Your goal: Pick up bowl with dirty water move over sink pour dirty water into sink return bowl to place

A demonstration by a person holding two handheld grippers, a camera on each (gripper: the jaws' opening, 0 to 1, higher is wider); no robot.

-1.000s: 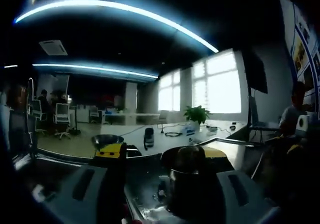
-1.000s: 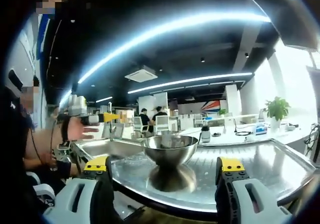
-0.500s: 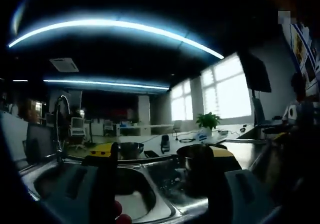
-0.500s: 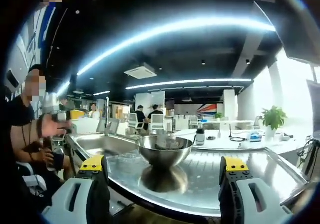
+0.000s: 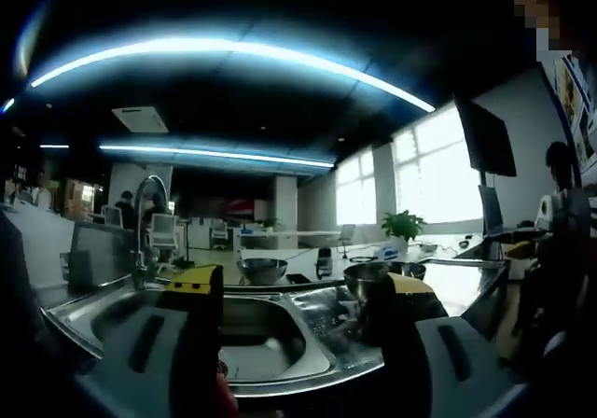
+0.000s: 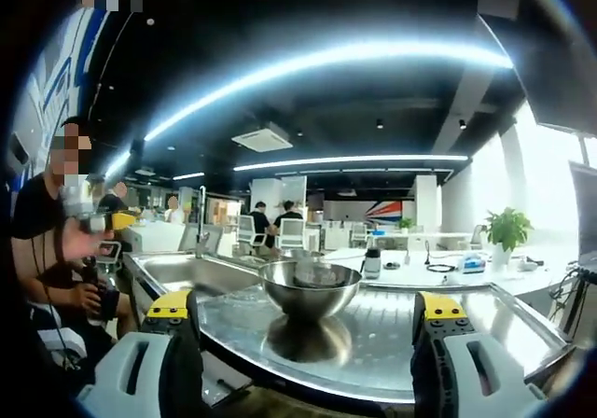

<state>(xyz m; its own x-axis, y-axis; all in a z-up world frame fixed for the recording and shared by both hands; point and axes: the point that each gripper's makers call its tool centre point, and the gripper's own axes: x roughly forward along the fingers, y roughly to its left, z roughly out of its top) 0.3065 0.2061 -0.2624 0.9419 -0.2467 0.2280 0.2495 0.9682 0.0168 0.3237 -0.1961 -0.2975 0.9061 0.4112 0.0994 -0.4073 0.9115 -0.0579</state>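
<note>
The task looks barely begun, judging from how things lie. In the right gripper view the bowl [image 6: 310,287] stands upright on the steel worktop [image 6: 466,329], dead ahead at twelve o'clock between the right gripper [image 6: 308,343] fingers, which stand wide apart and well short of it, holding nothing. Something pale shows inside the rim, probably the dirty water, though the content is too dim to be sure of. The sink [image 6: 187,271] lies at about ten o'clock from the bowl, with the faucet [image 6: 201,215] rising behind it, and a person [image 6: 51,241] stands at nine o'clock beside the basin. In the left gripper view the left gripper [image 5: 303,343] also has its fingers spread wide with nothing between them; the sink basin [image 5: 247,334] lies just ahead at eleven o'clock, and a bowl [image 5: 375,276] sits on the drainboard at about one o'clock, partly behind the right-hand finger. A second metal bowl [image 5: 262,270] rests farther back at twelve o'clock. Everything remains to do: grasp, lift, carry over the basin, pour, return. As for writing, none can be read; the wall posters [image 5: 571,91] at two o'clock are too blurred, and the yellow finger caps carry no legible mark.
</note>
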